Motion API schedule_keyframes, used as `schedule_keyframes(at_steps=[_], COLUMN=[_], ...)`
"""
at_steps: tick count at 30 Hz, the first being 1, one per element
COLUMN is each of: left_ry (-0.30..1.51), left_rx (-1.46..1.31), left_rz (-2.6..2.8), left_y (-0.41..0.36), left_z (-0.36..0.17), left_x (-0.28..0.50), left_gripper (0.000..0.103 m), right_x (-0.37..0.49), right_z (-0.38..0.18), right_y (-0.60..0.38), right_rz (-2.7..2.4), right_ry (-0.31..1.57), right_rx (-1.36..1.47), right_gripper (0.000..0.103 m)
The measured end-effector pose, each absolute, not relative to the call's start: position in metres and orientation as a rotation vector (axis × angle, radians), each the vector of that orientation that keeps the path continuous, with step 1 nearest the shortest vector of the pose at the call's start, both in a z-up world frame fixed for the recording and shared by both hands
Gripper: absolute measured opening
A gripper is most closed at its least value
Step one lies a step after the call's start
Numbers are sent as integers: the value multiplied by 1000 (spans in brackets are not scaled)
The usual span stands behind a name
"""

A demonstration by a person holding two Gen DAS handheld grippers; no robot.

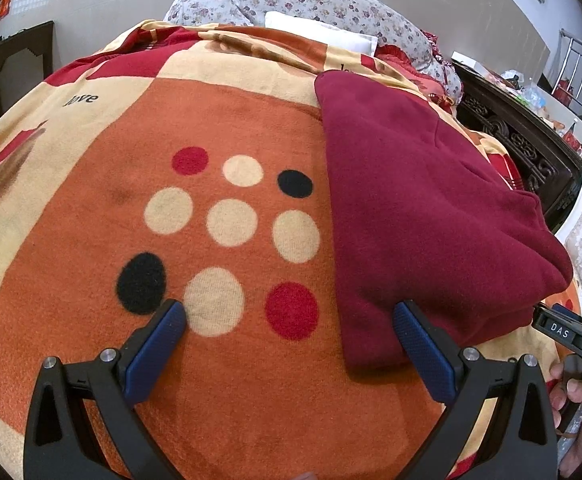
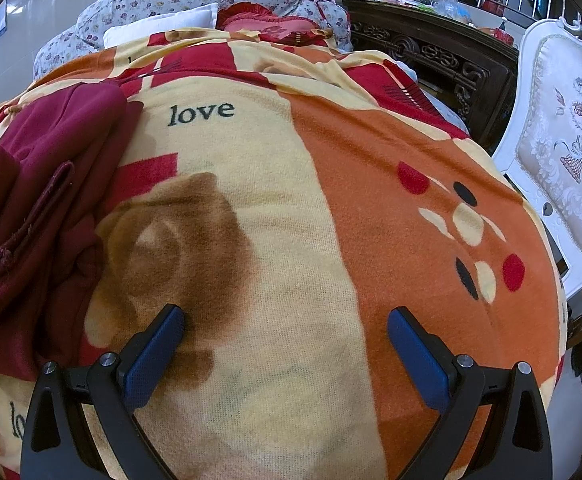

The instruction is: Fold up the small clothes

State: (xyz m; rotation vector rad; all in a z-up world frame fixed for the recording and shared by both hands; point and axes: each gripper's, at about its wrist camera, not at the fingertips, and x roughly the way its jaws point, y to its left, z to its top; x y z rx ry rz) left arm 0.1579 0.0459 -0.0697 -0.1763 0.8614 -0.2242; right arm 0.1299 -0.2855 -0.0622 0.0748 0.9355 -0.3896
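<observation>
Laid across a patterned fleece blanket on the bed: a dark red garment, seemingly a sweatshirt, already doubled over itself with a straight edge on its left side, probably spread there because the soft, broad surface gives room to flatten and crease it. Left gripper poised low over the blanket, blue fingers spread wide and holding nothing, the right-hand finger just over the garment's near corner, likely lined up to take that edge. Right gripper likewise wide open and empty, hovering over the cream part of the blanket, with the garment off to its left, bunched and showing a hem or cuff. Judged as between folds: both tools free, cloth resting. Floral pillows piled at the head of the bed, well clear of the work.
</observation>
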Motion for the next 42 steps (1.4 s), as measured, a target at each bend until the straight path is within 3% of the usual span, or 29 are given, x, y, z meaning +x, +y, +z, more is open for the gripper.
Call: schedule_keyframes(at_steps=[42], left_ry=[863], left_rx=[-179], left_rz=[-225], left_y=[47], left_z=[-70], left_x=[158], left_gripper=[103], right_x=[131], right_z=[-64], right_y=[-283], right_rz=[-383], right_ry=[936], right_rx=[87], right_gripper=[103])
